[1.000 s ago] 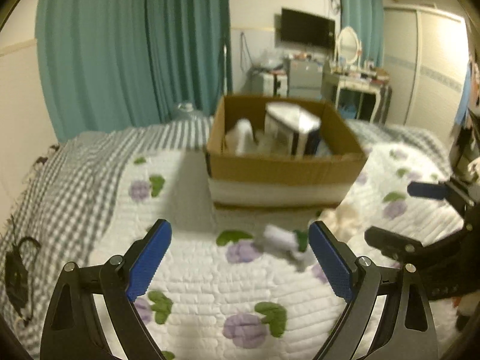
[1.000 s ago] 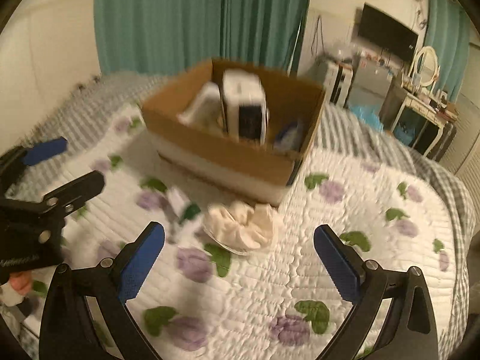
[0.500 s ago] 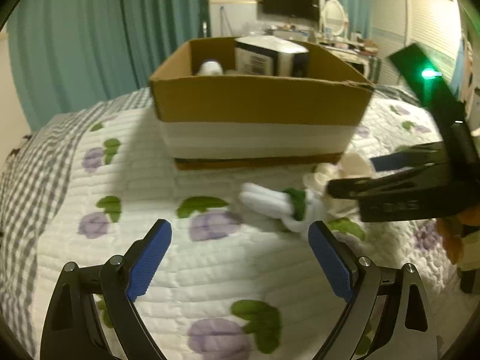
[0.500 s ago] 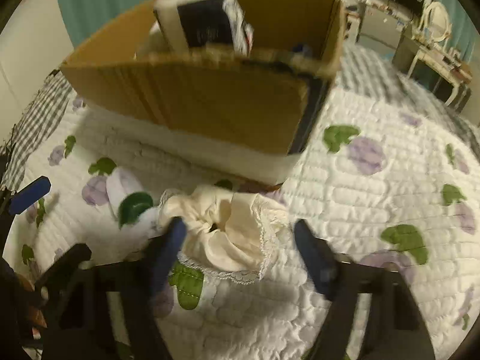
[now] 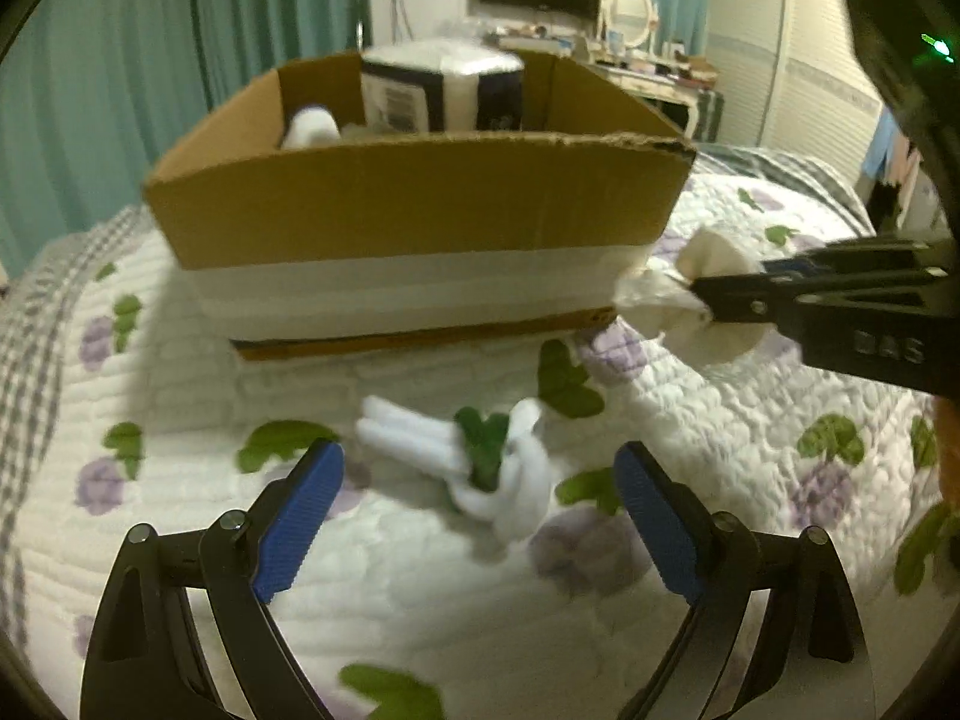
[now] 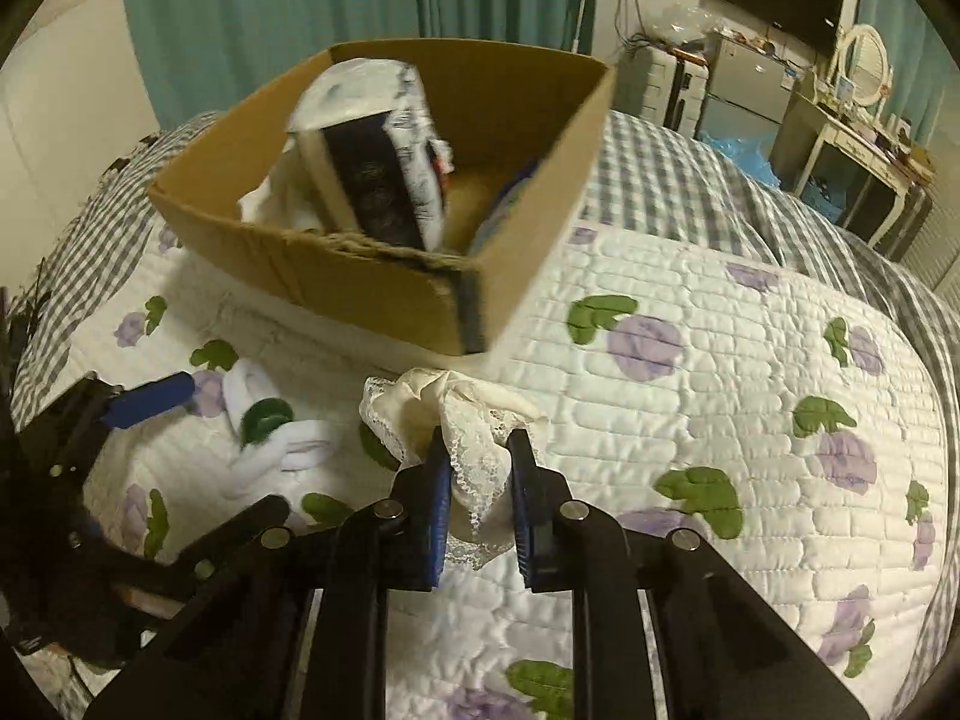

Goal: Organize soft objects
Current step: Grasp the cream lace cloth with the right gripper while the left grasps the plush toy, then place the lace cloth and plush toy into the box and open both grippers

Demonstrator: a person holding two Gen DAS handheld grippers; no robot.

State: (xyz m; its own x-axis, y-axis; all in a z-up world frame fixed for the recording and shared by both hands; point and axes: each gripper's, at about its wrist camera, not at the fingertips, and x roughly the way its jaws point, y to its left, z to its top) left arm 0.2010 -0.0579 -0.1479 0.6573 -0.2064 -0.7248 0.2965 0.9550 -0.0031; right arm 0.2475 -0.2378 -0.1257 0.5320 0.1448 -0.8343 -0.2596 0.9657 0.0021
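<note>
right gripper (image 6: 480, 480) jaws pinch cream lace cloth (image 6: 447, 414) | left gripper (image 5: 477, 501) jaws spread

Left gripper (image 5: 477, 516) spread; right gripper (image 6: 478, 480) clamped

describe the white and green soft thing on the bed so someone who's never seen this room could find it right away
Start at the cardboard box on the flowered quilt. On the quilt in front of the box lies a white bundle of socks, between the open fingers of the left gripper. Its dark green patch sets it apart from the cream lace cloth, which the right gripper pinches.
</note>
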